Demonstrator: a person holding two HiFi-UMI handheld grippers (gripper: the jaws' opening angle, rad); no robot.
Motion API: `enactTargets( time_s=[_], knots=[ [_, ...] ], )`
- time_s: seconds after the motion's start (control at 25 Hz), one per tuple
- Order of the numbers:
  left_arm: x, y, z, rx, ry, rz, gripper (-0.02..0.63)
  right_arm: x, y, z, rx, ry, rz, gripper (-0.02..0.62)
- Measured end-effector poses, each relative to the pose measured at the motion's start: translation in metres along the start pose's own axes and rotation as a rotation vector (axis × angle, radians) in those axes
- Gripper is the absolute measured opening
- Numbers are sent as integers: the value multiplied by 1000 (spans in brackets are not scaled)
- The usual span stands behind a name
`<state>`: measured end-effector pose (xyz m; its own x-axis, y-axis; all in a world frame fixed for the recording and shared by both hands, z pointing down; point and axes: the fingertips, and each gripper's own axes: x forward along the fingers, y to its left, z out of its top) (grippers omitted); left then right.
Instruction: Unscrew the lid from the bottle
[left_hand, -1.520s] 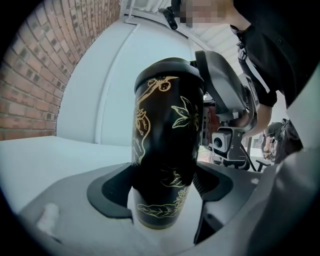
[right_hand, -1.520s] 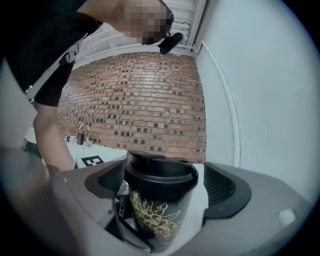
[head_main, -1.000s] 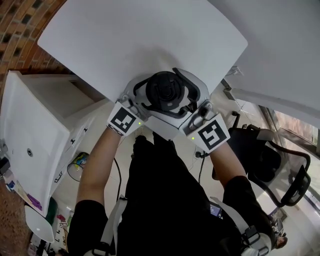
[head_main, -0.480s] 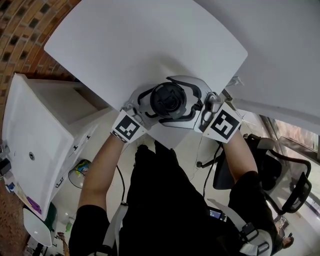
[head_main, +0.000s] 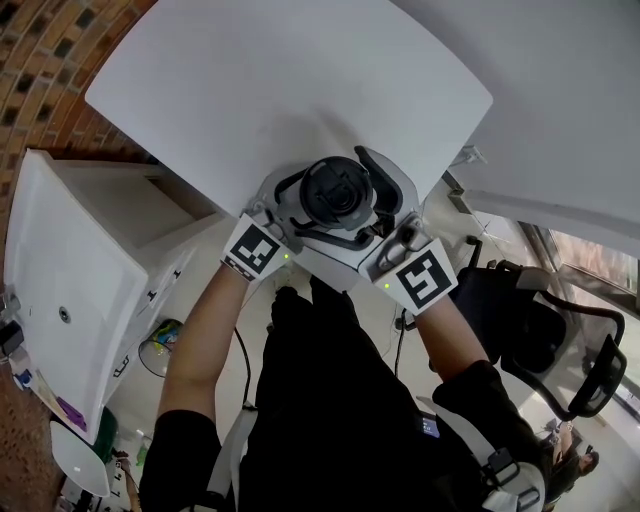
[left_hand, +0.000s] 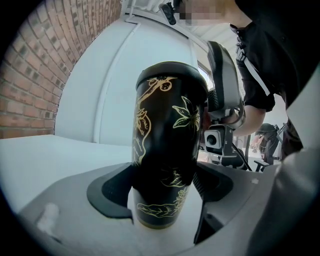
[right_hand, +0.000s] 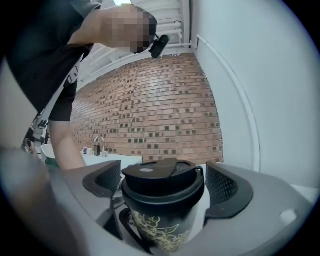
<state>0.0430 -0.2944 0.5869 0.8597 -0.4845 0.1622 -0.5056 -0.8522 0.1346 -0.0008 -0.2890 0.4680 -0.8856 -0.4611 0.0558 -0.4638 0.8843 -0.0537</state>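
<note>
Head view shows the black bottle (head_main: 335, 193) upright on the white bench (head_main: 250, 90). Left gripper view has the left gripper (left_hand: 162, 200) pinching the bottle's lower body. Right gripper view has the right gripper (right_hand: 165, 186), its jaws just opened wider, spread around the lid (right_hand: 161, 175) without touching it.

The bottle (left_hand: 165, 150), black with gold flower drawings, stands upright on the white tabletop (head_main: 250, 90). Its black lid (right_hand: 162, 181), with a flip tab, is still on top.
</note>
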Motion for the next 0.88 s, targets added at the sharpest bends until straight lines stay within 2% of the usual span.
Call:
enactTargets(
  time_s=[0.08,0.16,0.28,0.4,0.68,0.76,0.88],
  knots=[
    [0,0,-1,-2,1,1,380,3,-4,-2,13,-7,-47,517],
    [0,1,0,-6,-1,1,380,4,-7,-1,9,-14,-82,486],
    [0,1,1,-3,-3,2,380,2,-2,-2,1,-5,-71,451],
    [0,0,-1,-1,2,0,380,0,0,-8,17,33,15,456],
    [1,0,-1,-6,5,2,380,-2,8,-8,18,92,367,462],
    [1,-1,-1,-10,6,3,382,-2,9,-7,7,105,427,462],
    [1,-1,0,-15,6,0,383,-2,11,-6,-10,108,459,462]
  ],
)
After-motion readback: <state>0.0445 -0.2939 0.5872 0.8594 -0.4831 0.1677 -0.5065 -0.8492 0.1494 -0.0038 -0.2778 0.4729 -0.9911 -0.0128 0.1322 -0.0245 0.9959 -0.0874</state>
